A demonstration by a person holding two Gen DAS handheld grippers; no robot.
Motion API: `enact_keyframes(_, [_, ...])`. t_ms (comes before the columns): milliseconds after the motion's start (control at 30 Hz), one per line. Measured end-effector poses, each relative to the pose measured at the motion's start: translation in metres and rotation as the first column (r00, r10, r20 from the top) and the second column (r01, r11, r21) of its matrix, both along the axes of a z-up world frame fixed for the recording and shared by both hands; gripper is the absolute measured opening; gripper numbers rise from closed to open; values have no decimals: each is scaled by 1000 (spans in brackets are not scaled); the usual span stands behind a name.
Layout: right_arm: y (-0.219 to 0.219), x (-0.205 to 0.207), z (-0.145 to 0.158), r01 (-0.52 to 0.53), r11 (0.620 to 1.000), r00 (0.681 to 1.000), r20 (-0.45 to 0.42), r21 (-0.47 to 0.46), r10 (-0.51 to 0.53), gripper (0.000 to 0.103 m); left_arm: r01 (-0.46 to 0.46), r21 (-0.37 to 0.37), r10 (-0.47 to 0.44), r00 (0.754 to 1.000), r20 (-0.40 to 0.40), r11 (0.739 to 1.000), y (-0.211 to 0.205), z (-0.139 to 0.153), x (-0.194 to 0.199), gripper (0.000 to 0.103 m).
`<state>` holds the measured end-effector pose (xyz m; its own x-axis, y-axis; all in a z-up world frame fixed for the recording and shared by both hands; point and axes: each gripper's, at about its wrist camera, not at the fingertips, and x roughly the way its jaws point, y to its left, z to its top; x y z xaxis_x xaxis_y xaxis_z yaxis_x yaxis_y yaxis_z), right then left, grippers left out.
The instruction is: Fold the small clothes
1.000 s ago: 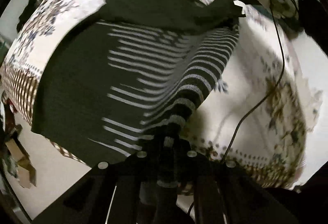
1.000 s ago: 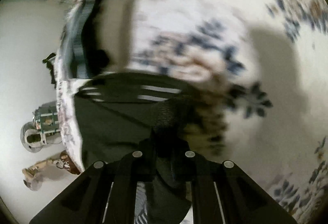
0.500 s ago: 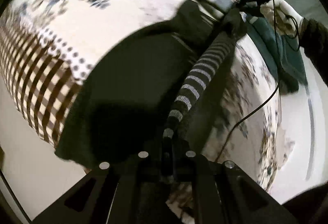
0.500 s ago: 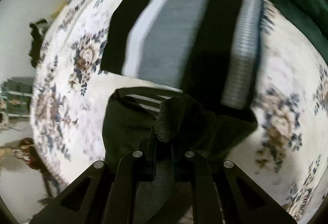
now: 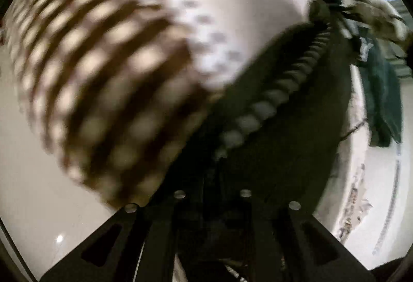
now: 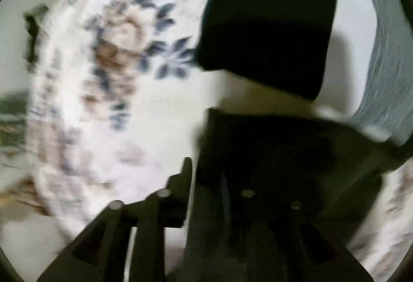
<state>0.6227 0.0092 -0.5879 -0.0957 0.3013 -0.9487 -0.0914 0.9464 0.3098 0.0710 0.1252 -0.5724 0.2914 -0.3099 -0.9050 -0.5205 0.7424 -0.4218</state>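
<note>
both views blurred. dark garment point(image 5: 278, 132) lies on the floral bedspread point(image 6: 108, 91), its striped edge running to 1 o'clock. left jaws point(image 5: 214, 194) easing apart, cloth between them. right jaws point(image 6: 204, 178) opening, releasing the fold, probably to lay it flat.

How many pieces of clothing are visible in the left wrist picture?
2. A dark garment with a grey-striped edge fills the lower middle, stretching up to the right; a dark green garment lies at the far right. Others may be hidden.
</note>
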Motion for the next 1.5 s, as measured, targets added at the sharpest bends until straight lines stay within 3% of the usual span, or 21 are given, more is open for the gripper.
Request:
enact_keyframes(67, [-10, -14, 9, 26, 996, 999, -45, 89, -22, 47, -47, 4, 47, 999, -17, 999, 14, 2, -15, 11])
enact_keyframes(133, [-19, -41, 18, 8, 987, 997, -71, 159, 3, 47, -91, 65, 96, 992, -82, 994, 26, 7, -31, 12])
enact_keyframes(233, [-24, -100, 14, -42, 978, 986, -150, 202, 73, 47, -147, 45, 150, 986, -73, 988, 34, 19, -45, 15])
enact_keyframes(367, [-13, -193, -44, 3, 977, 922, -378, 212, 79, 47, -146, 38, 148, 988, -34, 989, 28, 38, -45, 59])
enact_keyframes(400, [-5, -208, -56, 26, 973, 912, -405, 228, 71, 47, -140, 31, 141, 990, -20, 990, 28, 41, -44, 61])
enact_keyframes(567, [36, -238, -66, 123, 936, 916, -400, 329, 20, 58, -90, 15, 90, 996, 2, 996, 16, 42, -21, 61])
enact_keyframes(600, [36, -239, -63, 156, 918, 913, -407, 365, 6, 57, -65, 23, 65, 998, 8, 998, 12, 43, -13, 61])
enact_keyframes(667, [28, -243, -56, 222, 842, 895, -445, 492, 24, 57, -30, 41, 29, 999, 15, 999, 6, 41, 0, 61])
enact_keyframes(700, [17, -245, -48, 223, 838, 901, -433, 498, 17, 57, -4, 58, 3, 1000, 15, 998, 1, 40, 7, 61])
enact_keyframes(767, [-9, -249, -32, 186, 863, 928, -372, 471, 4, 57, 30, 89, -31, 999, 12, 996, -7, 38, 16, 61])
enact_keyframes(933, [-89, -269, -17, 156, 914, 952, -302, 374, -39, 57, 93, 169, -94, 996, -3, 981, -28, 34, 26, 61])
enact_keyframes(1033, [-142, -292, -21, 193, 927, 951, -294, 321, -96, 57, 130, 226, -134, 991, 6, 965, -40, 36, 26, 58])
enact_keyframes(1100, [-169, -311, -26, 216, 930, 948, -290, 297, -127, 57, 170, 248, -171, 985, -17, 954, -47, 27, 29, 30])
enact_keyframes(1133, [-180, -321, -28, 221, 934, 948, -287, 282, -138, 57, 188, 259, -183, 982, -42, 947, -48, 22, 31, 7])
enact_keyframes(1233, [-200, -350, -38, 244, 941, 943, -286, 237, -173, 57, 189, 255, -188, 982, -29, 948, -43, 24, 31, 4])
enact_keyframes(1367, [-215, -388, -48, 254, 948, 938, -288, 191, -193, 57, 173, 268, -184, 983, 13, 948, -24, 55, 16, 4])
enact_keyframes(1500, [-208, -429, -63, 232, 953, 928, -337, 193, -157, 57, 196, 306, -202, 979, -13, 932, -8, 59, 9, 0])
